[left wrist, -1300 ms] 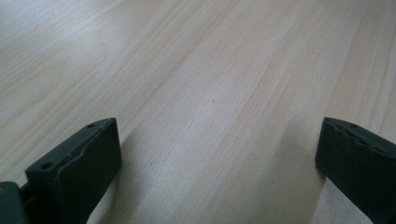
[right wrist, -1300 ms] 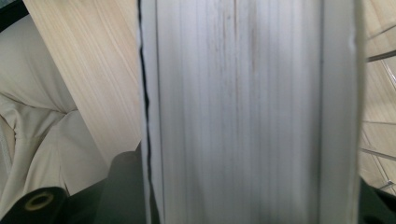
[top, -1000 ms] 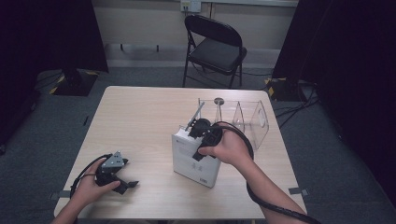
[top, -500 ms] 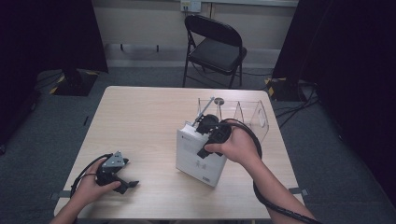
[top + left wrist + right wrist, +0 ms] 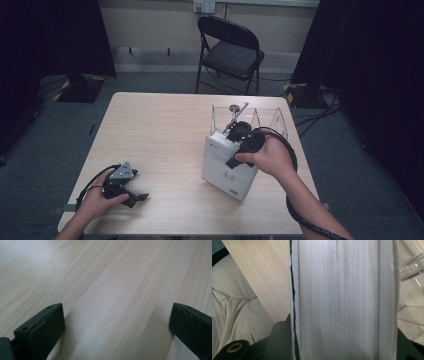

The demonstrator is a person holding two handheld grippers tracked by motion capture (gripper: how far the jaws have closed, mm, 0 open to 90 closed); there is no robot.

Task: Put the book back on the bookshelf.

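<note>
Carried rightward from its earlier spot, the white book now stands tilted on the worktop beside the clear rack, your right gripper fingers clamping its top edge to steer it in, while your left gripper rests near-left, fingers wide open and empty.

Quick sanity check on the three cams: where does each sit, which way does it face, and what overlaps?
High view: above the person's side, looking forward and down on the table; both forearms, left gripper, right gripper on the white book.
Left gripper view: on the left gripper, facing bare tabletop between open jaws.
Right gripper view: on the right gripper, facing the book's page edge; a beige trouser leg at left.
Shared: high and right gripper views both show the book and the clear rack.
</note>
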